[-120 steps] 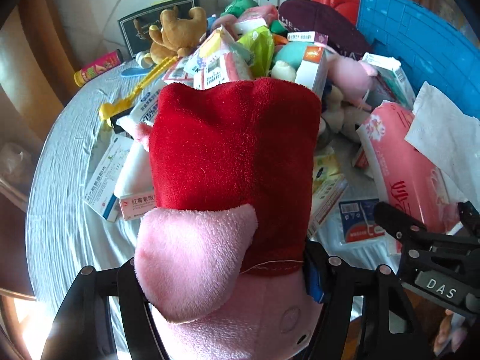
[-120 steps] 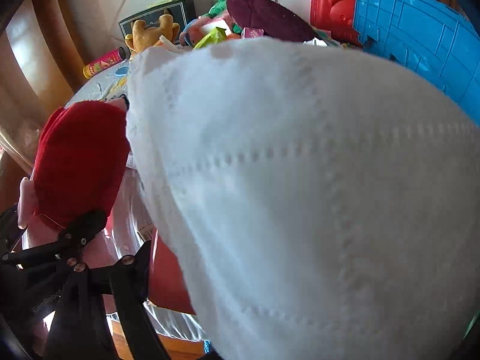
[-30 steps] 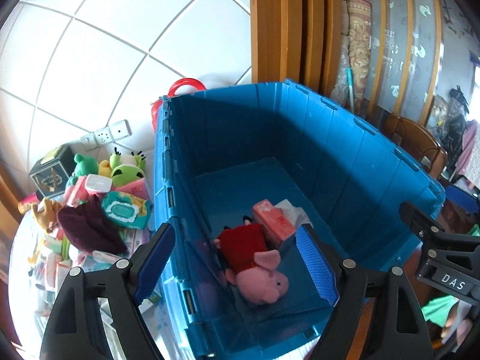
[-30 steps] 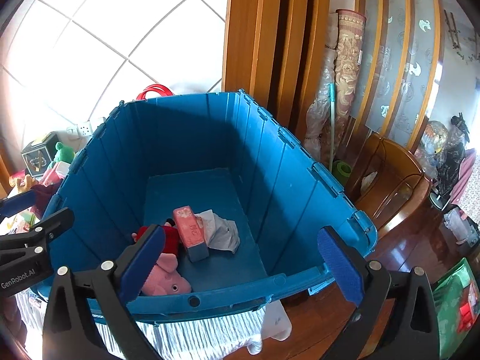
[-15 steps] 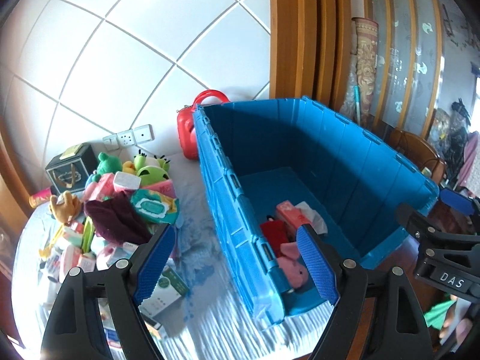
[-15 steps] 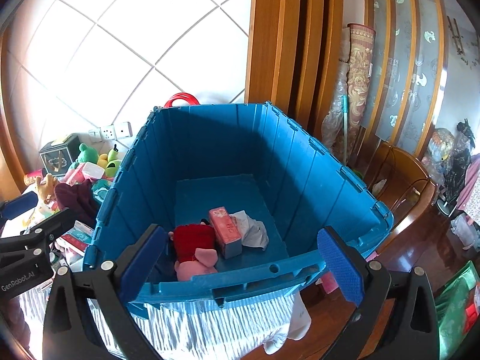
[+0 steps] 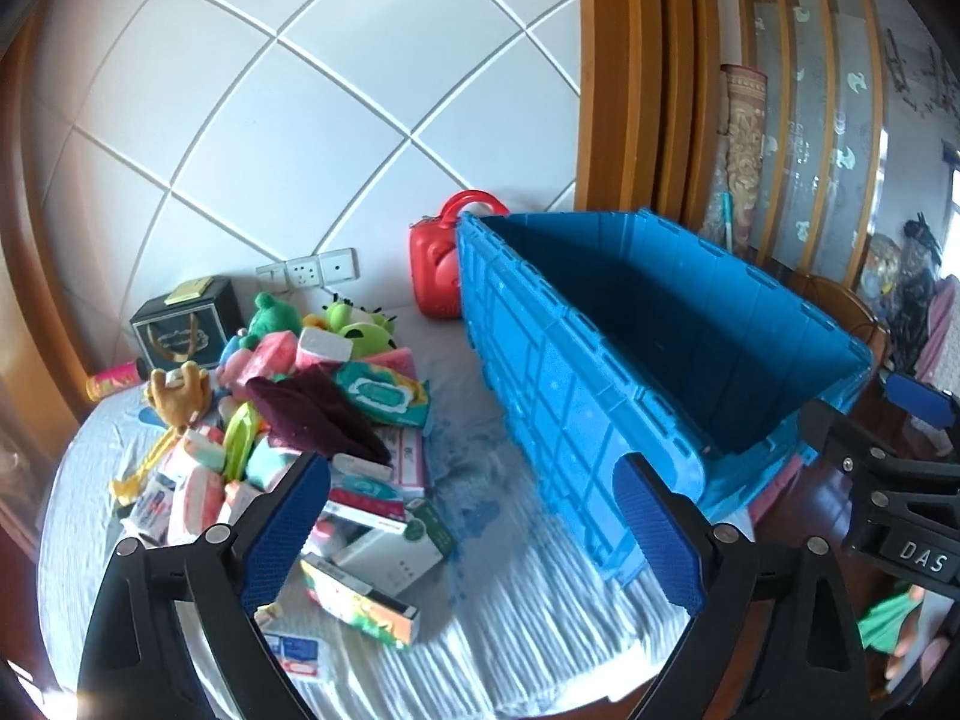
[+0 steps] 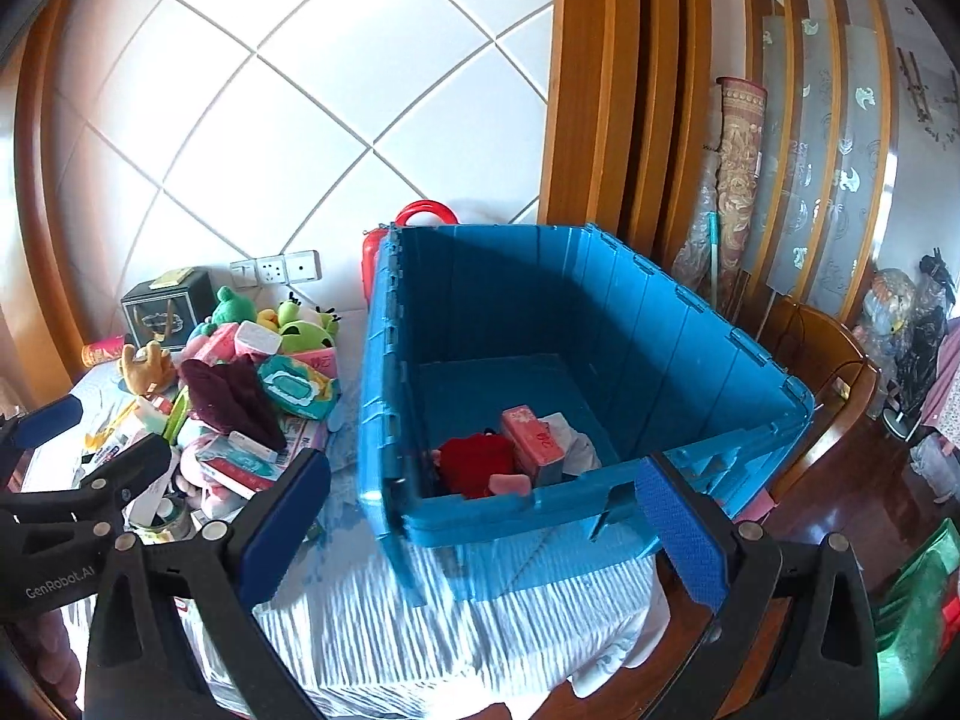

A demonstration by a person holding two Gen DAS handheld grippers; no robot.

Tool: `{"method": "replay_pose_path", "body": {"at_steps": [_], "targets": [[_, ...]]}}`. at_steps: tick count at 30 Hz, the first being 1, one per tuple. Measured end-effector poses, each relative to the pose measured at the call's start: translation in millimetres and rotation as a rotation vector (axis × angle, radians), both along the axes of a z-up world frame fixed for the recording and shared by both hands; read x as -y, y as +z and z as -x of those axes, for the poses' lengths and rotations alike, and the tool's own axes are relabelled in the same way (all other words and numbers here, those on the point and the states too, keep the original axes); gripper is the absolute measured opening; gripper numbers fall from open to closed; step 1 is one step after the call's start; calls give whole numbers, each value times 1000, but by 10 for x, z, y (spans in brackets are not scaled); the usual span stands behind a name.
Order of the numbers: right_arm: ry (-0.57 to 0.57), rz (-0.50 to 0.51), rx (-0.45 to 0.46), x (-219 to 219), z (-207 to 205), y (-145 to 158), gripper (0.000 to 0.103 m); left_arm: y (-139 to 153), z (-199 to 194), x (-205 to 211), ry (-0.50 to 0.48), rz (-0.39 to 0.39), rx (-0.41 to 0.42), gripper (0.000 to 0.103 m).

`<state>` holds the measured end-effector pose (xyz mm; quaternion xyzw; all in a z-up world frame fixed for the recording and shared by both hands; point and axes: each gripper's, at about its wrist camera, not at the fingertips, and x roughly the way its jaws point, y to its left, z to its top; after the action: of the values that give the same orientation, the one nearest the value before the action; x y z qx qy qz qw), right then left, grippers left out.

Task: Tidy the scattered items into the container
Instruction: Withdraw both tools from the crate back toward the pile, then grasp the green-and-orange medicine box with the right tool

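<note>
Right wrist view puts the pile point(image 8: 240, 408) on the surface point(image 8: 420, 630) at nine o'clock of the blue bin point(image 8: 690, 324). It's light stuff: squashy plush you can pinch mid-body, slick wipe packs point(image 8: 294, 387) and thin cartons better taken across their narrow sides. A red plush point(image 8: 474, 462) and tissue pack point(image 8: 534, 444) lie in the bin. Your left gripper point(image 7: 474, 534) and right gripper point(image 8: 480, 534) both gape wide, holding nothing.

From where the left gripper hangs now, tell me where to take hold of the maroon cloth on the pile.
Pinch the maroon cloth at its raised middle fold, coming straight down from above. It lies draped on top of the pile, loose and uncovered, with the wet-wipes pack beside it. The left gripper is open.
</note>
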<state>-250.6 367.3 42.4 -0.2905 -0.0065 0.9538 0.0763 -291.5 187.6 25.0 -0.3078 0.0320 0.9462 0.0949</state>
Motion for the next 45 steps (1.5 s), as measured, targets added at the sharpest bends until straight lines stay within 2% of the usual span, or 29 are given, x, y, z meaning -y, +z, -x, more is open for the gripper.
{"method": "replay_pose_path", "body": {"at_steps": [7, 15, 22, 26, 33, 41, 45], "targets": [[85, 34, 10, 758, -160, -187, 103, -197, -305, 829, 87, 13, 11, 100], [213, 93, 31, 1581, -279, -577, 103, -485, -611, 1793, 195, 7, 38, 100], [267, 123, 99, 1930, -292, -988, 103, -871, -783, 2301, 253, 20, 81, 100], [286, 125, 152, 2011, -241, -1240, 103, -1165, -793, 2508, 294, 30, 133, 100], [325, 119, 276, 2008, 21, -1806, 103, -1687, -603, 2569, 366, 20, 256, 100], [420, 105, 400, 1762, 576, -2440, 103, -2284, -204, 2146, 439, 13, 381, 98], [521, 91, 433, 1671, 906, -2578, 102, -2519, -11, 1930, 537, -46, 437, 95]]}}
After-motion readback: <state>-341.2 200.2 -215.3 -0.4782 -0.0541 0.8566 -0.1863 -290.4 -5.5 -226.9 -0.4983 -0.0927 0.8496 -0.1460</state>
